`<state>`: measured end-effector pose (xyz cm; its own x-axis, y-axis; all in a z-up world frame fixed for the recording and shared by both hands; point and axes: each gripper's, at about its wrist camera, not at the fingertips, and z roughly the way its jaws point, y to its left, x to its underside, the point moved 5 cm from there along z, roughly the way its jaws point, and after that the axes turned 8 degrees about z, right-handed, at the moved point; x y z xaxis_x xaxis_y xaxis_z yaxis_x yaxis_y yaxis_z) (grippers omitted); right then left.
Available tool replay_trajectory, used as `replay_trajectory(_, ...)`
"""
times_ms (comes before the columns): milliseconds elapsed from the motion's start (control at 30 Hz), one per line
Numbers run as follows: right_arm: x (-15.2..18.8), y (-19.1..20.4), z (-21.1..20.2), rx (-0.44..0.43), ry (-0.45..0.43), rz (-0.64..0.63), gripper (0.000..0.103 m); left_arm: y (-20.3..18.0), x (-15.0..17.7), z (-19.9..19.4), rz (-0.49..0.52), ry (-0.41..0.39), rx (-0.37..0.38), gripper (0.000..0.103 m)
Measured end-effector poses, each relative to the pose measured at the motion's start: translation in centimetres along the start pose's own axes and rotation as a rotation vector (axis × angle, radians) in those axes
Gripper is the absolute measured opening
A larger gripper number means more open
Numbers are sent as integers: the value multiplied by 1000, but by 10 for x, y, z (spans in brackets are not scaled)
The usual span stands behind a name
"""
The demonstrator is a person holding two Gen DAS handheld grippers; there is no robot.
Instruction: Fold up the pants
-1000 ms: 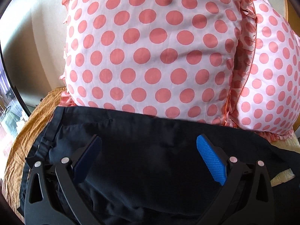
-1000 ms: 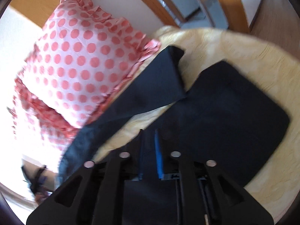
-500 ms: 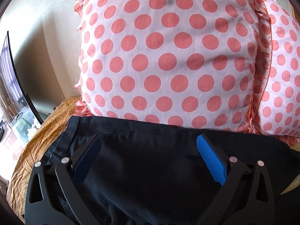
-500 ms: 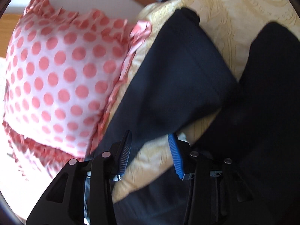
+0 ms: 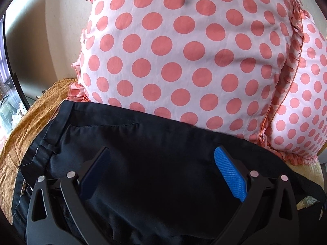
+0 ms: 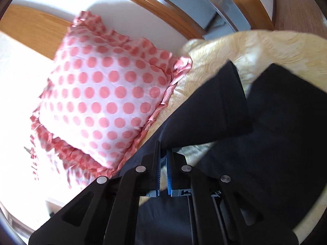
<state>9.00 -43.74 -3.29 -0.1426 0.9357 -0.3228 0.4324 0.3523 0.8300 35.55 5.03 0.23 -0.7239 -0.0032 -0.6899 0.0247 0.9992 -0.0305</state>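
Left wrist view: the left gripper [image 5: 161, 173] is held over the waist end of the dark navy pants [image 5: 163, 159], its two fingers spread wide with only cloth showing between the blue pads [image 5: 230, 175]; neither pad pinches anything. The waistband [image 5: 53, 130] runs along the left side of the garment, with a stitched pocket slit [image 5: 104, 125] just beyond it. The far edge of the pants lies against a white pillow with pink polka dots [image 5: 184, 57], and a second pillow of the same pattern [image 5: 302, 102] sits to its right. The mustard-yellow bedspread [image 5: 30, 126] is exposed at the left of the pants. Right wrist view: the right gripper [image 6: 162, 163] has its fingers drawn close together, with the edge of one pant leg [image 6: 208, 110] sitting at their tips; the frame is motion-blurred, and it appears to pinch the cloth there. That leg extends away toward the far side of the bed, ending in a hem [image 6: 237, 77]. The other pant leg [image 6: 286, 132] lies to the right, spread flat on the pale yellow bedspread [image 6: 235, 49]. The polka-dot pillow [image 6: 106, 106] lies to the left of the legs, with a wooden headboard [image 6: 34, 32] behind it.
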Motion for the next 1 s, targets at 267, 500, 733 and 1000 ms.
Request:
replay_trajectory(267,20,-32,-29,32,18,18,5,-10,-5,30,-28,132,22,89)
replay_trajectory(500,20,-24,-33,35,4,-35,5,-19,-4,67,-140,274,102,75)
replay_trajectory(733,18,-22,-29,44,7,-60,5,-22,-4,90,-252,327,202,54)
replay_trajectory(1000,17,-20,-28,45,9,-75,5,-27,-4,105,-365,326,247,7)
